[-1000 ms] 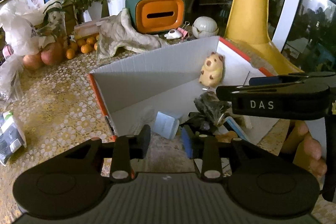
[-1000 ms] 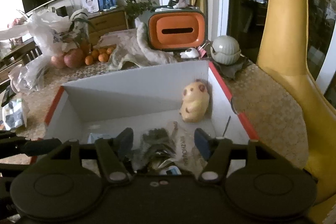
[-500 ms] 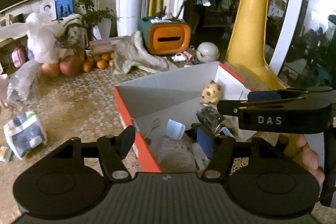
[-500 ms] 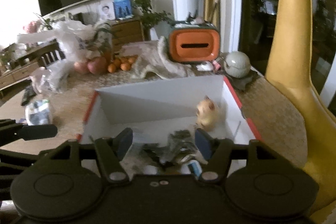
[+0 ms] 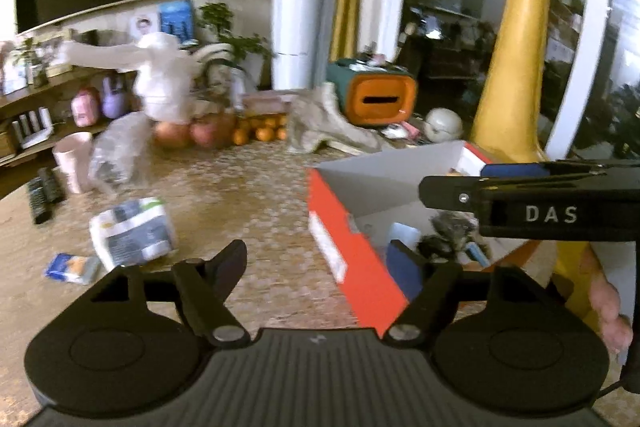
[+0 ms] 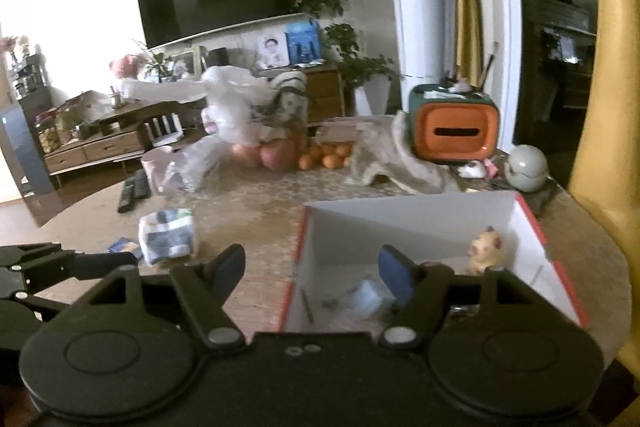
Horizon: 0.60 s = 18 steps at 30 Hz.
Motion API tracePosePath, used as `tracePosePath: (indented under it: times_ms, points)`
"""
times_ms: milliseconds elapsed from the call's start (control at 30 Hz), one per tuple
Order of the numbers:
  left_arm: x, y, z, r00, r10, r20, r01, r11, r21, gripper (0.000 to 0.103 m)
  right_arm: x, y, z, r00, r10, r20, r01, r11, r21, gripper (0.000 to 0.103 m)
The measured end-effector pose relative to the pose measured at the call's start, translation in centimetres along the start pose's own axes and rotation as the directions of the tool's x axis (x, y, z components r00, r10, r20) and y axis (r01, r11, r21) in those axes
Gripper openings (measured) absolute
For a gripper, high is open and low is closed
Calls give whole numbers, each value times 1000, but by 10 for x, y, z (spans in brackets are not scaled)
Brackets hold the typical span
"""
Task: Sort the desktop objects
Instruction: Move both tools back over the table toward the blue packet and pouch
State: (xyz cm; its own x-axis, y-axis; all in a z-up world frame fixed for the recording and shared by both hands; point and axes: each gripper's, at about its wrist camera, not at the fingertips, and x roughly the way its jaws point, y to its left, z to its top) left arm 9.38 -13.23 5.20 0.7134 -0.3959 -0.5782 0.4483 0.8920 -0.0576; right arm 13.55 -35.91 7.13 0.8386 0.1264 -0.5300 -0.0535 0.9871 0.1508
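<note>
A red-sided box with a white inside [image 5: 352, 255] [image 6: 420, 223] stands on the table and holds a small yellow animal figure [image 6: 485, 250], a pale blue packet [image 5: 402, 233] [image 6: 370, 297] and a dark tangled item [image 5: 450, 231]. My left gripper [image 5: 318, 261] hangs over the box's near left corner, its jaws opening with nothing between them. My right gripper [image 6: 310, 267] is above the box's left wall, jaws also opening and empty; it shows from the side in the left wrist view [image 5: 520, 187]. A white-green tissue pack [image 5: 132, 233] [image 6: 168, 235] and a small blue packet [image 5: 72, 269] [image 6: 122, 245] lie on the table to the left.
At the back stand an orange-and-green holder [image 5: 378, 99] [image 6: 456, 127], a crumpled cloth [image 6: 384, 155], fruit [image 5: 260, 131], plastic bags [image 6: 232, 107], a round ceramic pot [image 6: 526, 167] and remote controls [image 5: 44, 193]. A tall yellow giraffe figure [image 5: 512, 39] rises right of the box.
Both grippers pulled back and up from inside the box and swung left. The left jaws went from nearly closed to wide; the right jaws widened a little. More table at the left came into view.
</note>
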Motion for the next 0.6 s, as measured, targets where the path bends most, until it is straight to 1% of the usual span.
tracePosePath:
  times_ms: [233,267,400,433,467,500,533,600]
  points:
    - [-24,45,-13,996,78,33,-77,996,-47,86,7,40,1,998,57,5,-58,998,7,74]
    - [-26,50,-15,996,87,32,-85,995,-54,88,9,45,1,998,64,5,-64,998,4,74]
    - [-29,78,-25,993,118,18,-116,989,-91,88,19,69,0,996,94,-3,-94,995,-20,74]
    - [-29,85,-27,991,130,15,-128,987,-101,90,23,75,1,995,100,-9,-101,995,-25,74]
    - [-30,90,-29,990,140,13,-137,985,-109,97,26,81,0,994,105,-15,-106,994,-29,74]
    - [-30,97,-33,989,150,13,-147,982,-119,101,30,87,0,994,108,-21,-109,993,-36,74]
    - [-30,104,-35,987,159,17,-155,980,-128,103,34,93,0,993,111,-28,-112,993,-44,74]
    - [-29,114,-39,984,175,16,-171,976,-134,103,44,104,0,993,114,-39,-116,991,-60,74]
